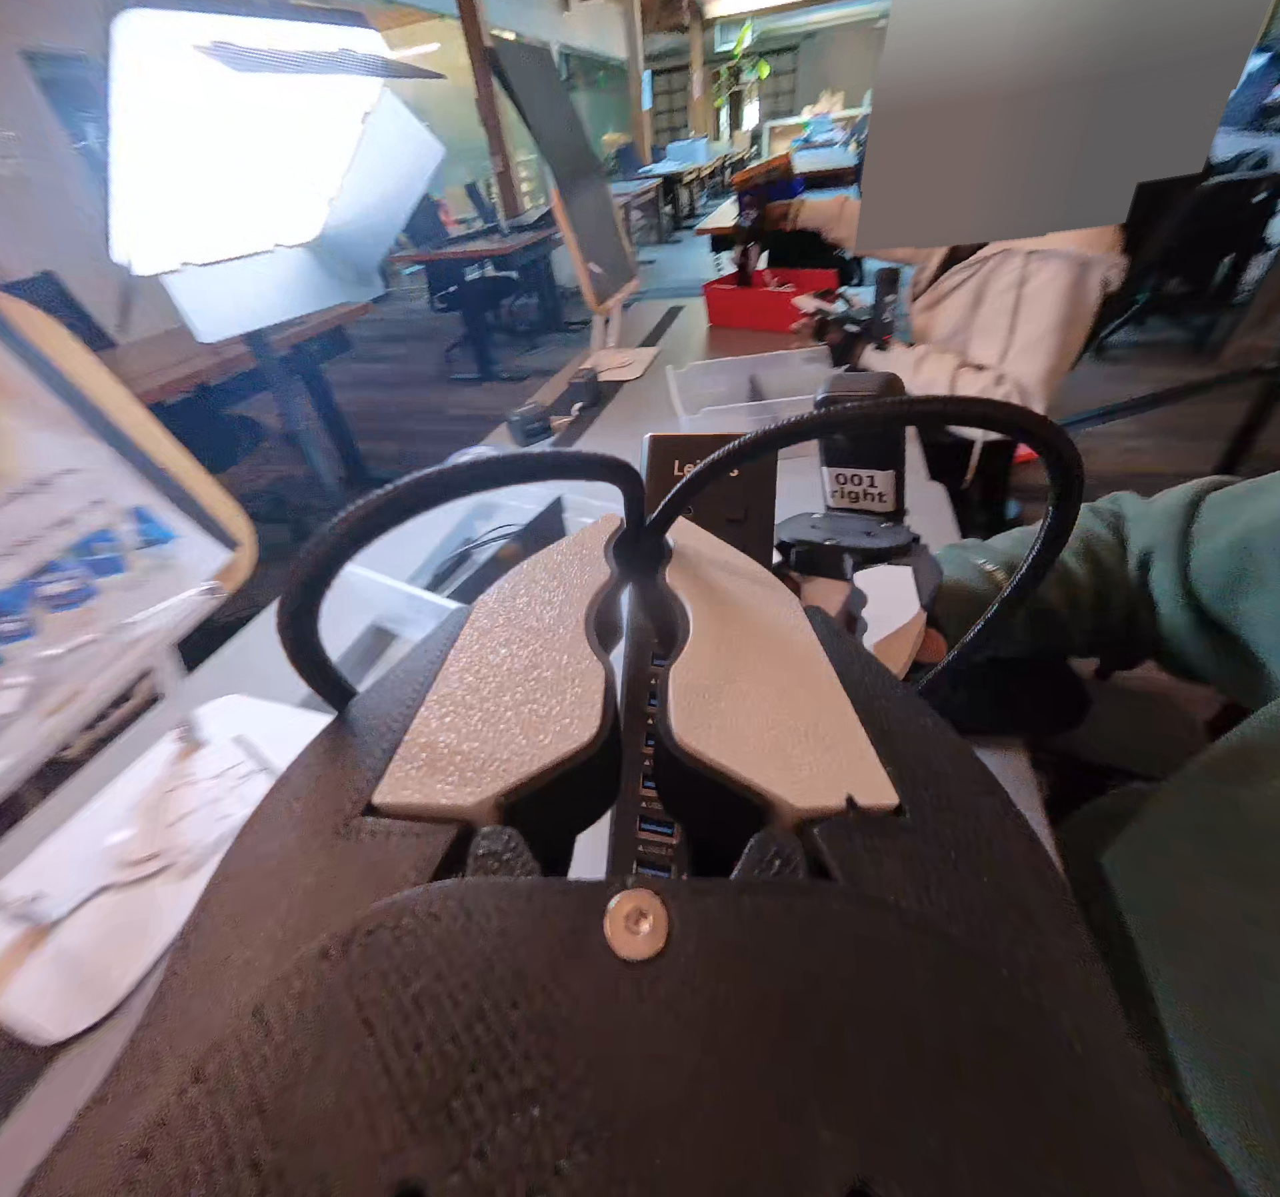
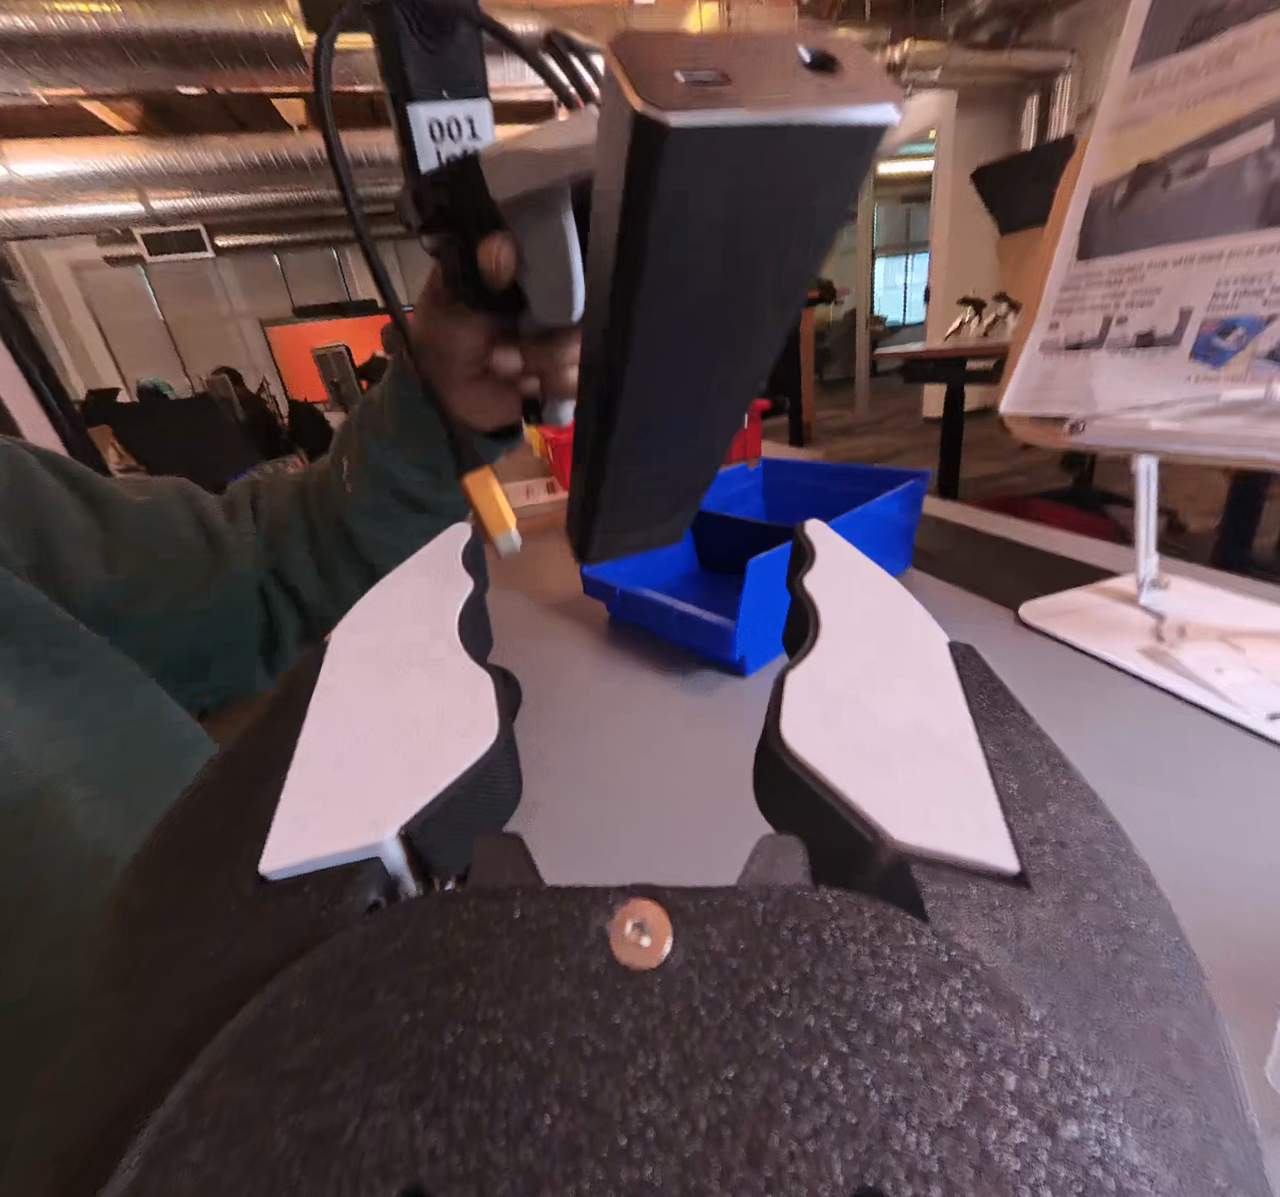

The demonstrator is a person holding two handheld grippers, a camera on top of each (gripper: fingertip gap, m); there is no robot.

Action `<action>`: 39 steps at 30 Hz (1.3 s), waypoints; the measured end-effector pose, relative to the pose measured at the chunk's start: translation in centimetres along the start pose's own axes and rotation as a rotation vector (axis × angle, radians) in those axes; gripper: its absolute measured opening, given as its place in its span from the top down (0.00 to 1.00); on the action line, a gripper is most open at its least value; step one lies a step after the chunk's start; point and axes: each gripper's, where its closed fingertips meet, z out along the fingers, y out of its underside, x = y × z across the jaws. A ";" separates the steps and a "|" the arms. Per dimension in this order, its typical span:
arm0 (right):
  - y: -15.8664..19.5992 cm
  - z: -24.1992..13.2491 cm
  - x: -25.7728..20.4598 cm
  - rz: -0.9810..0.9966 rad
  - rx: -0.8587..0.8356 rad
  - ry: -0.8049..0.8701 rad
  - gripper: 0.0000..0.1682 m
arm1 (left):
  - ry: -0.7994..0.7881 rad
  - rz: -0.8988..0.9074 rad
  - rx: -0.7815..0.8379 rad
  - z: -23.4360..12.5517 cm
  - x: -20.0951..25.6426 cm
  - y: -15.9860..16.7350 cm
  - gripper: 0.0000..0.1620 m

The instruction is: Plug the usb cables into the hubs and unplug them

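Black braided cable (image 1: 485, 471) loops out of my left gripper (image 1: 641, 602), whose fingers are pinched nearly together on the hub (image 2: 699, 304), held up off the table (image 2: 623, 748). My right gripper (image 2: 641, 568) gapes wide, holding nothing. I judge the loose yellow-tipped plug (image 2: 493, 512) dangling beside the hub could snag my right fingers, or the hub could slip and twist. The blue bin (image 2: 817, 540) sits just beyond; a white sign stand (image 2: 1143, 616) crowds the right.

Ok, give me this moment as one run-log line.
left gripper: shut on USB hub, lifted off grey table | right gripper: open, empty | braided cable: looping from hub | blue bin: behind
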 end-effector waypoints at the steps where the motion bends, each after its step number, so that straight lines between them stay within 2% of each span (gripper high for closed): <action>1: -0.3 0.1 -0.6 -0.055 0.017 0.011 0.49 | 0.037 -0.024 0.024 1.1 1.6 0.8 0.97; 4: -0.5 -0.2 -1.1 -0.093 0.031 0.013 0.50 | 0.187 -0.150 0.106 2.9 5.6 2.4 0.97; 6: -0.3 -0.9 -1.3 0.004 0.063 -0.073 0.58 | 0.248 -0.207 0.138 3.1 6.8 2.9 0.97; 7: -0.3 -1.1 -1.6 0.049 0.083 -0.124 0.59 | 0.268 -0.210 0.149 3.1 7.2 3.3 0.97; 10: 0.7 -1.0 -2.7 0.100 0.088 -0.247 0.53 | 0.347 -0.301 0.180 2.7 7.9 4.1 0.97; 12: 1.6 -0.8 -3.7 0.132 0.062 -0.334 0.55 | 0.375 -0.322 0.204 2.4 8.0 4.6 0.97; 17: 2.7 -0.2 -4.4 0.098 -0.017 -0.327 0.57 | 0.402 -0.353 0.254 1.3 7.9 5.1 0.97; 23: 4.0 -1.4 -1.7 0.028 -0.143 -0.211 0.57 | 0.295 -0.301 0.111 -0.8 6.2 9.0 0.93; 26: 4.5 -2.1 -0.1 -0.021 -0.206 -0.150 0.57 | 0.102 -0.221 -0.018 -4.2 3.1 10.4 0.89; 28: 4.8 -2.3 0.8 -0.064 -0.248 -0.111 0.57 | -0.130 -0.070 0.003 -7.3 -0.2 8.9 0.89; 30: 5.4 -2.1 1.2 -0.092 -0.295 -0.090 0.57 | -0.202 0.071 -0.010 -8.5 -0.4 6.9 0.90; 32: 6.3 -1.4 1.2 -0.110 -0.337 -0.075 0.57 | -0.182 0.203 -0.121 -6.9 1.3 6.8 0.87; 35: 7.6 -0.4 0.1 -0.162 -0.385 -0.074 0.57 | -0.074 0.330 -0.306 -2.6 4.2 9.4 0.84; 39: 8.2 0.1 -1.0 -0.236 -0.407 -0.058 0.57 | 0.125 0.305 -0.503 1.1 6.6 13.7 0.83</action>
